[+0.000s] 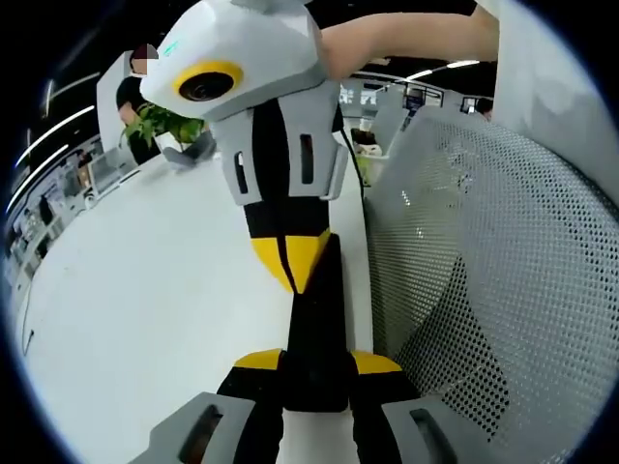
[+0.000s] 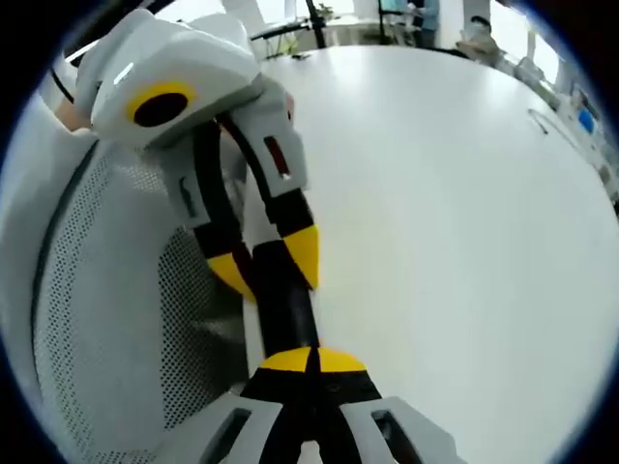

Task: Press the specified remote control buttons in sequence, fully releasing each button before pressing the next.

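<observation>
A slim black remote control (image 1: 314, 329) hangs in the air over the table's edge. My left gripper (image 1: 316, 362) is shut on its near end, one yellow-tipped jaw on each side. In the right gripper view the same remote (image 2: 280, 295) runs between the left gripper's (image 2: 266, 263) jaws toward me. My right gripper (image 2: 309, 360) has its yellow tips shut together, and they meet the remote's other end. In the left gripper view the right gripper (image 1: 293, 266) comes down from above with its tips on the remote's far end. The buttons are hidden.
A white perforated chair back (image 1: 493, 271) stands right beside the grippers, also visible as the mesh chair back (image 2: 106, 309). The wide white table (image 2: 435, 193) spreads beyond. A green plant (image 1: 160, 124) sits at its far end. A person's arm (image 1: 406, 39) reaches in.
</observation>
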A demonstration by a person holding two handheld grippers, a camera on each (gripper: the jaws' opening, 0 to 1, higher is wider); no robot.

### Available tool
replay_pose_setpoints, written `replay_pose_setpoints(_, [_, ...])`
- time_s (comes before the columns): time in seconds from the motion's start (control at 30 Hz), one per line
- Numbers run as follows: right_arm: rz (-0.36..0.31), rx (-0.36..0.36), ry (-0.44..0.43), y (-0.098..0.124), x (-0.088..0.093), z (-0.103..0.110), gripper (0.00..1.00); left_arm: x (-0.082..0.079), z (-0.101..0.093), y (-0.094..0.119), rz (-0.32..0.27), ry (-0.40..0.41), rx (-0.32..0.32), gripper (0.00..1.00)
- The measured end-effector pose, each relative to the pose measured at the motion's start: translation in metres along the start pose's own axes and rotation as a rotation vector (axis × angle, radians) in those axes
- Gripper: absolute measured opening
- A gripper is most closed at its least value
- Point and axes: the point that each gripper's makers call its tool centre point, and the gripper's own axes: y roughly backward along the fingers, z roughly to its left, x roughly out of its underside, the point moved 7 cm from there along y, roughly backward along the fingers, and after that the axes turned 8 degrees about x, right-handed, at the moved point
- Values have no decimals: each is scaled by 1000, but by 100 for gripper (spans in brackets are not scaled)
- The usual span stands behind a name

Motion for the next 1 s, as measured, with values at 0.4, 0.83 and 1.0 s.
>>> replay_pose_setpoints(0.4, [65, 82, 51, -1, -3, 7, 0, 0, 0, 0, 0, 0, 0, 24])
replay_pose_setpoints(0.83, [-123, 179, -91, 1, 9, 11, 0, 0, 0, 0, 0, 1, 0, 24])
replay_pose_setpoints(1.0, [-233, 226, -124, 2, 17, 14, 0, 0, 0, 0, -2, 2, -1, 24])
